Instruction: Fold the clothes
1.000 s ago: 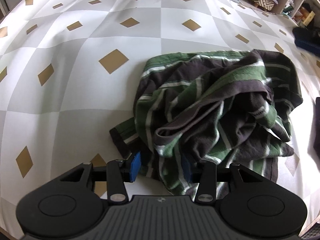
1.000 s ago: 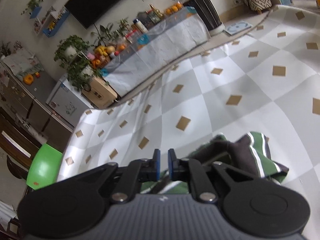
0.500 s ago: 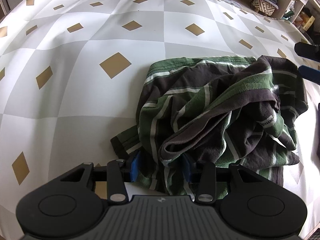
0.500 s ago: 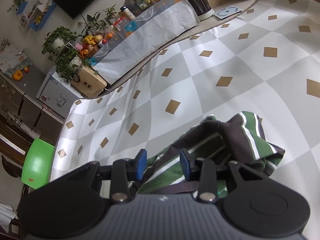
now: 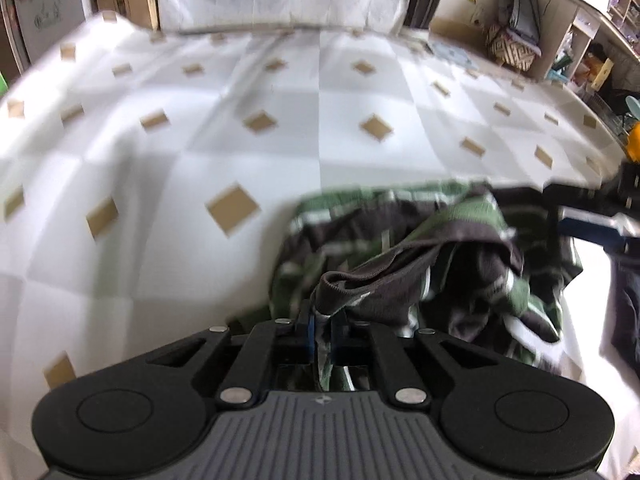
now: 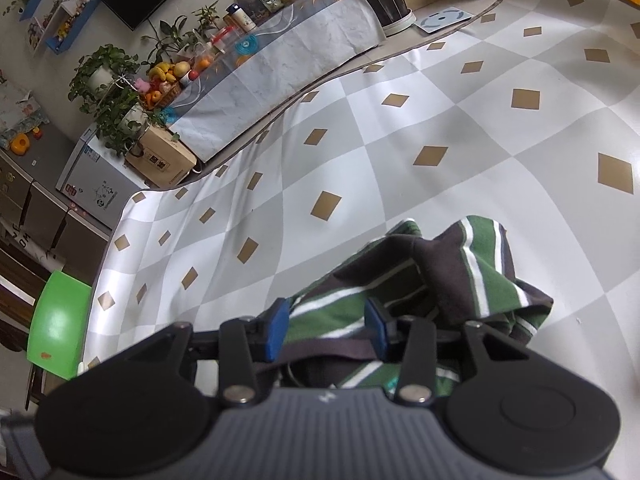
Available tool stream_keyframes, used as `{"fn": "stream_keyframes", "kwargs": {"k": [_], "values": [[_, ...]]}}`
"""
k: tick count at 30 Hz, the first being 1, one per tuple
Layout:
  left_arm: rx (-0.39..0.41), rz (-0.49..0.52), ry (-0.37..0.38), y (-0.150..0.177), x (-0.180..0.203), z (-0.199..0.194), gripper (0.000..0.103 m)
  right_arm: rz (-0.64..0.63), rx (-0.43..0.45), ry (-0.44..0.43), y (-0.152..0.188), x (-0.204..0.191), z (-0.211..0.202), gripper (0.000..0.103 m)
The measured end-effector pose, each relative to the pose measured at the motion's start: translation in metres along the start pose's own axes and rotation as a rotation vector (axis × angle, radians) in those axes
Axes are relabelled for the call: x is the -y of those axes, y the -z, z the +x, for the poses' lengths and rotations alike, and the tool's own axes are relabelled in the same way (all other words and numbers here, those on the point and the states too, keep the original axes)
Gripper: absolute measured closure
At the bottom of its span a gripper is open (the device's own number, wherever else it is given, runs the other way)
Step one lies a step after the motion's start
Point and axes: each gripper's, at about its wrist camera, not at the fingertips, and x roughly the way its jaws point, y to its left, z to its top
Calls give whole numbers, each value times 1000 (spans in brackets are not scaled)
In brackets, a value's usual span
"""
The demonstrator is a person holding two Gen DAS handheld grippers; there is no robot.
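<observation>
A crumpled green, dark brown and white striped garment point(image 5: 400, 240) lies on the checkered tablecloth point(image 5: 200, 128). My left gripper point(image 5: 322, 328) is shut on a bunched edge at the garment's near side, and that fold hangs lifted off the cloth. The left wrist view is blurred. In the right wrist view the same garment point(image 6: 480, 272) sits under my right gripper point(image 6: 326, 320). Its jaws are opening, with striped cloth lying between the blue pads point(image 6: 276, 328), which do not press on it. The right gripper's fingers point(image 5: 592, 216) also show at the garment's far right.
A dark garment point(image 5: 628, 312) lies at the table's right edge. Beyond the far table edge stand a covered sideboard point(image 6: 280, 60) with fruit and plants, a cardboard box point(image 6: 160, 160) and a green chair point(image 6: 56, 320). Shelves point(image 5: 592, 40) fill the back right.
My left jaws closed on the garment's near edge and lifted it. My right jaws went from nearly shut to spread over the cloth.
</observation>
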Motion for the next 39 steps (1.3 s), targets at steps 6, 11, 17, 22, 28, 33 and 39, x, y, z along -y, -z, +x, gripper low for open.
{"fn": "stream_keyframes", "kwargs": {"k": [6, 11, 17, 22, 28, 33, 39], "values": [[11, -75, 25, -14, -14, -4, 98, -8, -20, 15, 2, 1, 0, 63], [52, -98, 23, -25, -18, -11, 99, -19, -41, 33, 3, 3, 3, 61], [61, -123, 22, -34, -19, -12, 99, -15, -73, 63, 6, 10, 7, 55], [17, -113, 7, -29, -19, -2, 98, 65, -98, 63, 6, 26, 11, 51], [-14, -144, -36, -24, -33, 9, 74, 131, -114, 44, 4, 38, 22, 47], [-46, -140, -35, -19, -34, 19, 66, 138, -120, 44, 2, 37, 37, 45], [-54, -129, -35, -17, -32, 29, 59, 140, -133, 45, 2, 35, 48, 45]]}}
